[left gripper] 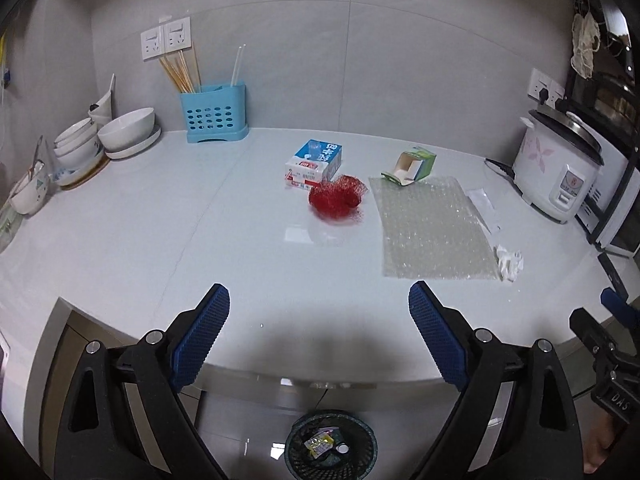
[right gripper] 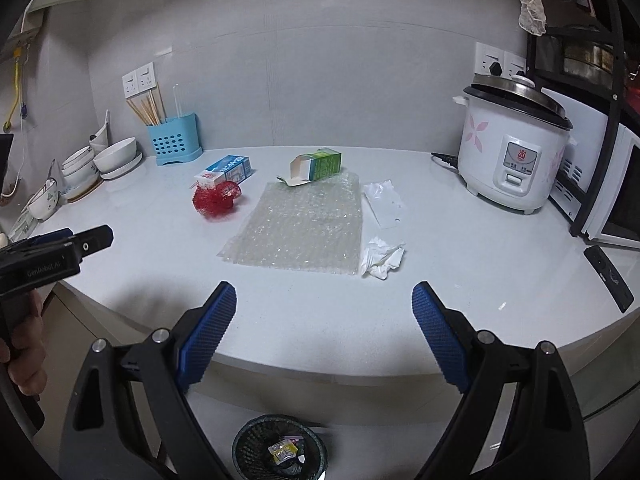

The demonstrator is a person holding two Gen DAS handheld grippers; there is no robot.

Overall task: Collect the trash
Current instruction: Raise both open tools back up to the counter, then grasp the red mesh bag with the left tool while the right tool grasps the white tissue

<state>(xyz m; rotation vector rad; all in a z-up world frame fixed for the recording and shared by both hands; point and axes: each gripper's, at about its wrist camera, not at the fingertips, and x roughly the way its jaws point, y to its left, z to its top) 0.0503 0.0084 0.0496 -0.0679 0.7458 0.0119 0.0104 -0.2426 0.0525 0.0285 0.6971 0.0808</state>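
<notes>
We hold both grippers back at the near edge of the counter, each with its jaws spread wide and nothing between them. Taking the bubble wrap sheet as our landmark: it lies flat, straight ahead of the right gripper, its long axis running away from us toward the wall. The crumpled tissue sits just beside its near right corner, and the flat white wrapper beside its far right edge, so we judge the right gripper the nearer one for these. At the sheet's far edge the opened green carton lies on its side, its flap touching the wrap. To the sheet's left are the red mesh ball and, just behind that, the blue and white box; these lie ahead of the left gripper.

Below the counter edge, nearer us than the sheet, the black mesh bin stands on the floor with a few small wrappers already in it.
</notes>
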